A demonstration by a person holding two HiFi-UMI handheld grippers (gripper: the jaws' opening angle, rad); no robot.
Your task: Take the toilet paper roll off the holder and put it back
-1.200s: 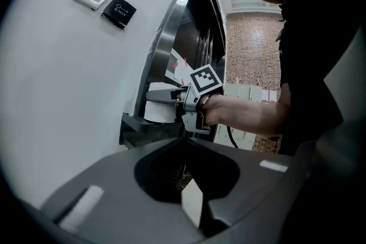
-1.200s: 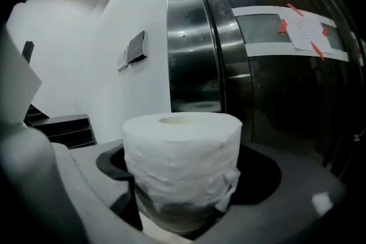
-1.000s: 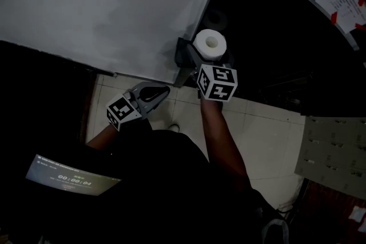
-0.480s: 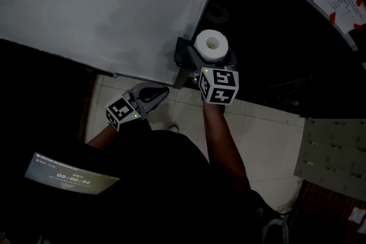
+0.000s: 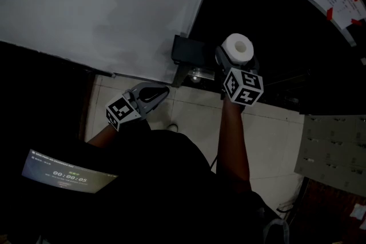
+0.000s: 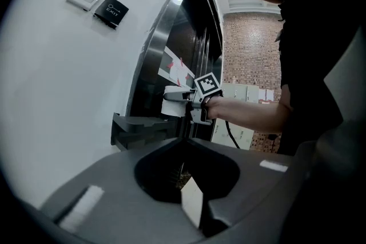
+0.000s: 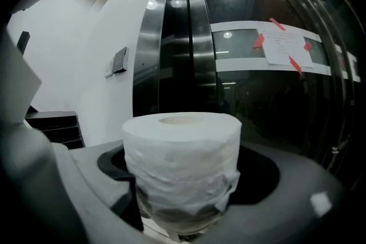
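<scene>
While right claw [image 5: 236,56] grips it, roll [image 5: 238,47] stands clear — beside holder [image 5: 187,51].

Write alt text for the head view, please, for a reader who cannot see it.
Seen from above, the right gripper holds a white toilet paper roll upright between its fingers, to the right of the dark wall holder. The left gripper hangs empty, lower, over the tiled floor.

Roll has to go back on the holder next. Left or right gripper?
Right. The right gripper already grips the toilet paper roll, just beside the holder; the left gripper sits farther back, shut and empty.
</scene>
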